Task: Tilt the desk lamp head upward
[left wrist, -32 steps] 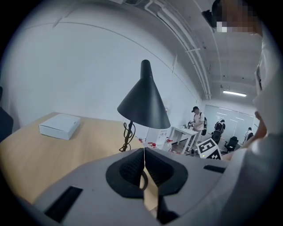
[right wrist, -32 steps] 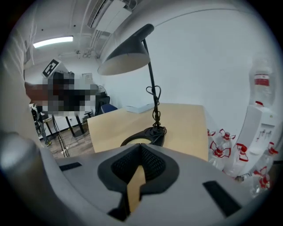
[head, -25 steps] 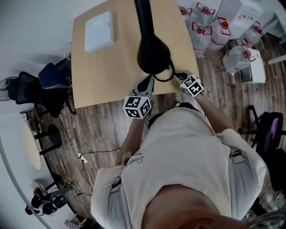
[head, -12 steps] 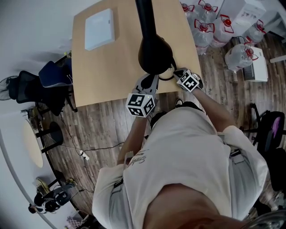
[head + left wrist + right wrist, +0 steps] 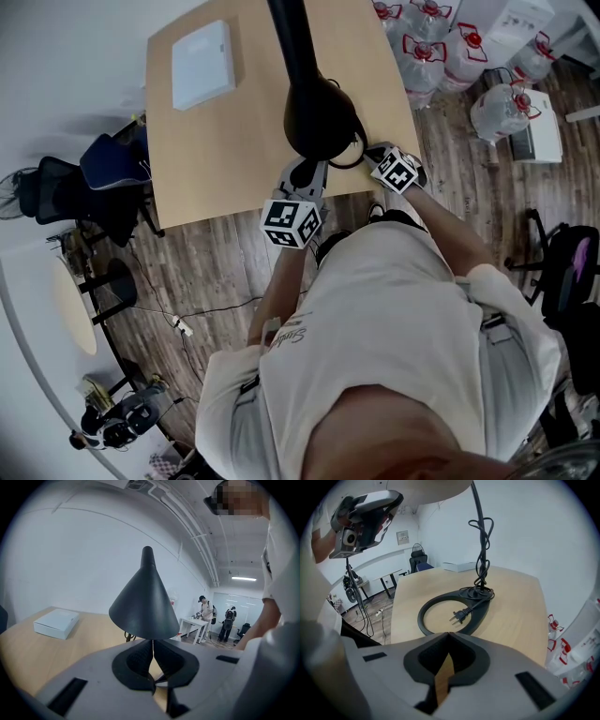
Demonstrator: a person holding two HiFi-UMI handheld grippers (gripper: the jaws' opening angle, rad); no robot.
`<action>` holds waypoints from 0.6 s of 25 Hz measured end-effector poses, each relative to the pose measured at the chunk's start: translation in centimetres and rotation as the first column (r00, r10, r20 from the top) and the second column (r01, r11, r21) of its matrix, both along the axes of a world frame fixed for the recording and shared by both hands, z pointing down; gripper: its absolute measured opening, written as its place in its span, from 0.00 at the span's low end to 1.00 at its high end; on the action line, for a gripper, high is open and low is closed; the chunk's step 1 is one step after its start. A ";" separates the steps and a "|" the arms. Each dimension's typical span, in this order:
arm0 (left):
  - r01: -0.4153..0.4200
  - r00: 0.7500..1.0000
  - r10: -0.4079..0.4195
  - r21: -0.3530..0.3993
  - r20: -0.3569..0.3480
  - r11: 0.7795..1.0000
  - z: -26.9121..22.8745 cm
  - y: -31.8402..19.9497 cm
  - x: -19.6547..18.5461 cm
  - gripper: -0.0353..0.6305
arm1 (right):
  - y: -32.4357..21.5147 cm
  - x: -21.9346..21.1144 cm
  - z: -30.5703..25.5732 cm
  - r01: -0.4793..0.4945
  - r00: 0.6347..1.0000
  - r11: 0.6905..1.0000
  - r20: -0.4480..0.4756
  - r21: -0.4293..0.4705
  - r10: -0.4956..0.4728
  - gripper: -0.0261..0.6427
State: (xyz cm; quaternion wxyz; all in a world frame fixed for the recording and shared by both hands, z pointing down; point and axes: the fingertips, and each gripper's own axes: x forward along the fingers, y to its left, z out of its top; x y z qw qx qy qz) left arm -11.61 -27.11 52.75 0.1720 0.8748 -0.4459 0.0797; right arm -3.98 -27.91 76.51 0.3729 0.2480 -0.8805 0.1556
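This looks like an office or a lab workroom. A plain wooden counter stands on a plank floor, with dark office chairs by its left edge and big water bottles near its far right corner. Further away, people stand at a white table under strip lights.

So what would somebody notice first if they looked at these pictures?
The big black cone-shaped lamp head catches the eye first, hanging over the near edge of the wooden desk. Close beside it are the left gripper and right gripper, each carrying a cube with square markers. Under the head, the lamp's ring base lies on the desk with a loose plug in its middle.
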 end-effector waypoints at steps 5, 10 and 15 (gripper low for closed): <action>0.007 1.000 -0.007 0.013 -0.009 1.000 0.0 0.0 -0.3 0.08 | 0.0 -0.3 -0.1 0.051 0.996 0.998 -0.075 -0.025 -0.053 0.03; 0.011 1.000 -0.011 0.013 -0.028 1.000 0.1 0.3 -0.1 0.08 | 0.1 -0.5 0.3 0.099 0.987 0.995 -0.121 -0.022 -0.101 0.03; 0.007 1.000 -0.007 0.015 0.005 1.000 0.0 0.5 0.0 0.08 | 0.2 -0.3 0.3 0.093 0.989 0.996 -0.115 -0.014 -0.094 0.03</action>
